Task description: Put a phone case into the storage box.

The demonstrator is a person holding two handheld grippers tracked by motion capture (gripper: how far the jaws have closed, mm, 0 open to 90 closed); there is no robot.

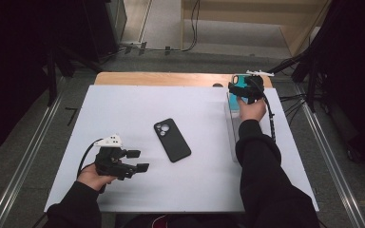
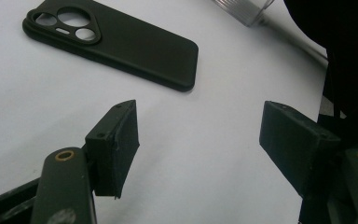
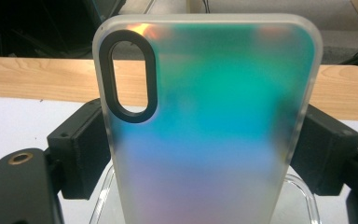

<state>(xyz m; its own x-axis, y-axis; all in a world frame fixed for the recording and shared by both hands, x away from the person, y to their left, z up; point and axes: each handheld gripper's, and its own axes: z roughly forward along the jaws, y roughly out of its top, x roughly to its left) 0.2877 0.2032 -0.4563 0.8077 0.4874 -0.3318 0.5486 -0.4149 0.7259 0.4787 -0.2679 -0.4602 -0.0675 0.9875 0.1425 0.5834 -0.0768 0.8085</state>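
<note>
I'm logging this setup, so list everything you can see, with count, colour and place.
phone case: one, frosted teal-to-pink, clamped upright between the right gripper's jaws at the table's far right
black phone: one, face down mid-table
clear tray: one, transparent, right side, under the case
table: one, white top, wooden far edge
left gripper: one, black, jaws apart, near left, above the table
right gripper: one, black, far right
hands: two, dark sleeves, from the near edge
</note>
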